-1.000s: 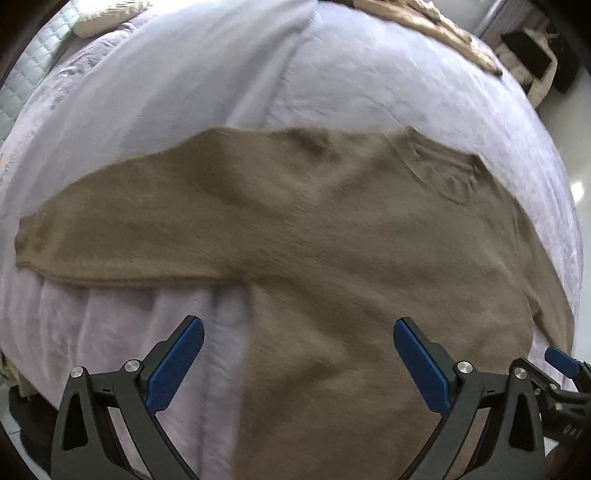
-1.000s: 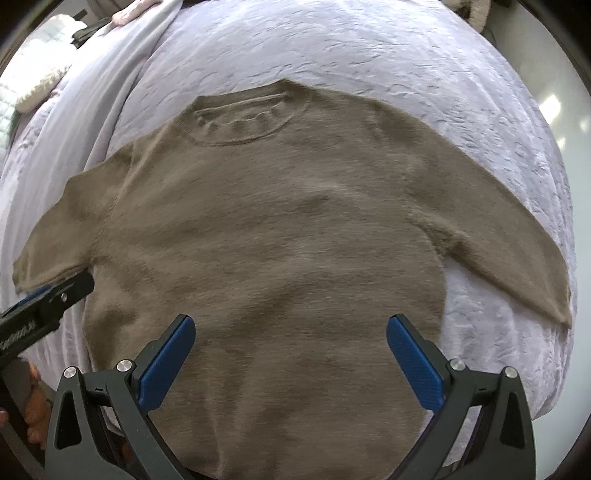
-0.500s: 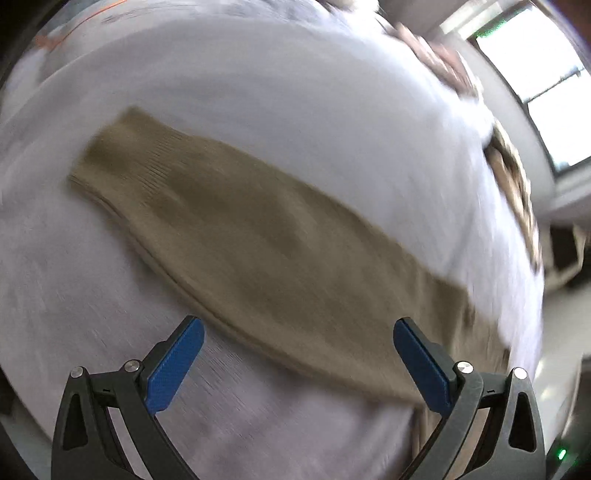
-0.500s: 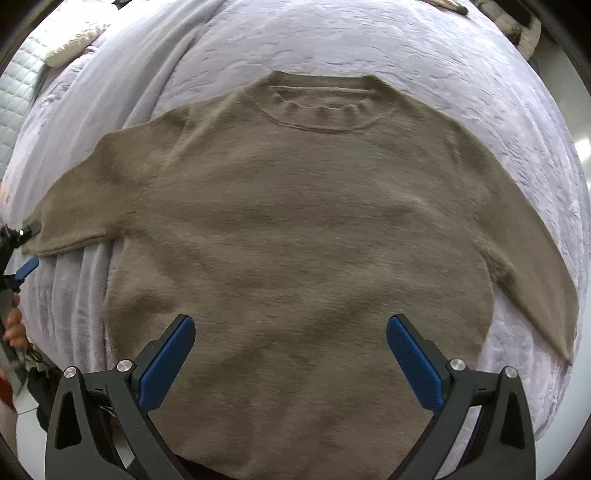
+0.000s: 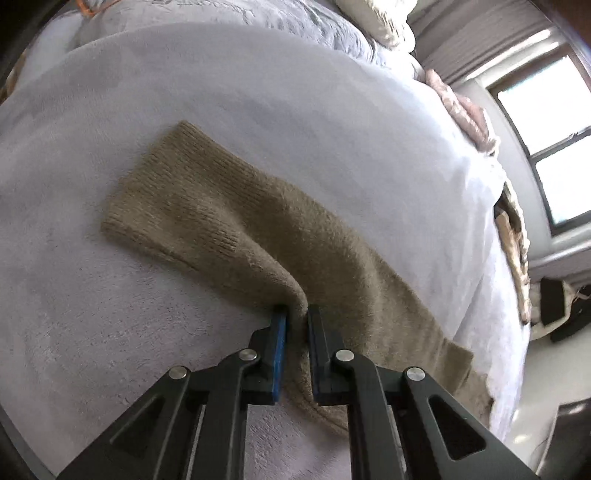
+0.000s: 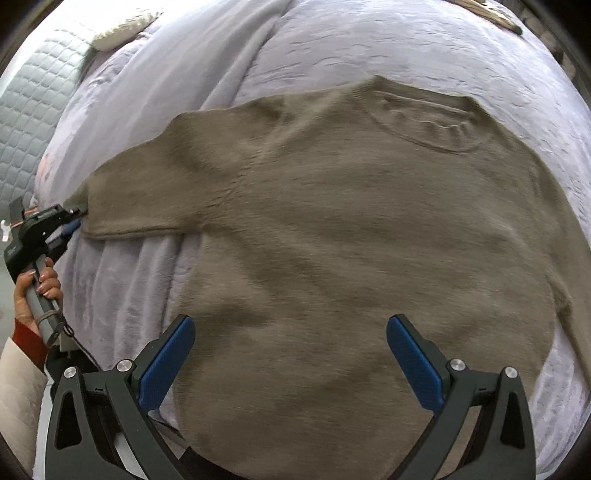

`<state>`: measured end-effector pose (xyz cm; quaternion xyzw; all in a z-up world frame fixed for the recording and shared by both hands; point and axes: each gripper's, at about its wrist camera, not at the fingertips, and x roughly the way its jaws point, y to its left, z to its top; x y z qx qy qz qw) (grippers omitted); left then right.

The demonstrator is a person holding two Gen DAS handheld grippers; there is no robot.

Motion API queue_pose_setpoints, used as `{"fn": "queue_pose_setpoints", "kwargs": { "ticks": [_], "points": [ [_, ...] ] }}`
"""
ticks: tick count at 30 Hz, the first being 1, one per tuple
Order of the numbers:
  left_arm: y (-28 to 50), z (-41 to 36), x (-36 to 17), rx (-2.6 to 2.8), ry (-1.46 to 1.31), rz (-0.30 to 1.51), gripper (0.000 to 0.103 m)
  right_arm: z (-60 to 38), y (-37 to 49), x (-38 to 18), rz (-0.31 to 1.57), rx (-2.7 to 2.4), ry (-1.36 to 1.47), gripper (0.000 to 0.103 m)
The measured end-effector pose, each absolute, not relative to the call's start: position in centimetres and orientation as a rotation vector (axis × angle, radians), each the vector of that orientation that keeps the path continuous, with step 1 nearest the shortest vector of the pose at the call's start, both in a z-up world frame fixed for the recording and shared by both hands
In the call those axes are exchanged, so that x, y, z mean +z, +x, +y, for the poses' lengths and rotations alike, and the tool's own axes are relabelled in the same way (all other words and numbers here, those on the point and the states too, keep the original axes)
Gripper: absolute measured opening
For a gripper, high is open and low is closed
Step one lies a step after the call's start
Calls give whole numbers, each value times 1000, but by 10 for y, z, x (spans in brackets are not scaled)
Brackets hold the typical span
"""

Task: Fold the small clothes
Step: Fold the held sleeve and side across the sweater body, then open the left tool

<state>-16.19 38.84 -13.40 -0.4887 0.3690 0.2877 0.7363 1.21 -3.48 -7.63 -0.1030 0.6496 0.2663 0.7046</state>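
A tan knitted sweater (image 6: 351, 229) lies flat, front up, on a pale lilac blanket (image 6: 369, 40), neck away from me. Its left sleeve (image 5: 236, 221) stretches out over the blanket, cuff at the far end. My left gripper (image 5: 295, 314) is shut on the near edge of that sleeve, pinching a fold of it; it also shows in the right wrist view (image 6: 70, 218) at the sleeve's end. My right gripper (image 6: 291, 354) is open and empty above the sweater's lower body.
The bed's edge falls away at the right in the left wrist view, with a window (image 5: 546, 122) and dark items on the floor (image 5: 554, 299). Pillows (image 5: 376, 18) lie at the bed's head. A quilted headboard (image 6: 29, 110) stands at the left.
My left gripper swung from the sweater's body to the left sleeve and shut on its edge. My right gripper stayed open and shifted slightly over the sweater.
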Motion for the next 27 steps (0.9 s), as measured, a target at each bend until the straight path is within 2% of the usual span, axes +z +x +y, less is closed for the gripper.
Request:
{"fn": "queue_pose_setpoints", "kwargs": {
  "ticks": [4,5,6,9,11,12,15,16,18,19,22,27],
  "points": [
    [-169,387,-137,711,-1075,856,15,-37,13,-77,1446,593,-217,103],
    [-172,387,-142,718,-1097,862,32,-39,13,-77,1446,588,-215,103],
    [-175,387,-146,725,-1125,863,39,-42,14,-76,1447,584,-214,103],
    [-183,387,-145,727,-1148,828,48,-51,16,-74,1446,573,-207,103],
    [-176,389,-143,695,-1138,830,73,-56,16,-75,1446,562,-204,103],
    [-170,390,-144,680,-1138,830,76,-58,17,-75,1449,558,-202,103],
    [-152,394,-145,664,-1130,838,77,-61,14,-79,1463,547,-202,103],
    [-148,395,-142,670,-1133,818,74,-62,14,-80,1466,545,-203,103],
    [-147,396,-138,690,-1134,787,38,-61,11,-81,1470,547,-202,103],
    [-143,395,-138,693,-1135,796,9,-61,9,-81,1468,551,-201,103],
    [-152,391,-125,696,-1113,768,10,-60,7,-81,1463,559,-198,103],
    [-133,352,-67,556,-977,701,10,-70,9,-78,1449,553,-159,103]
  ]
}}
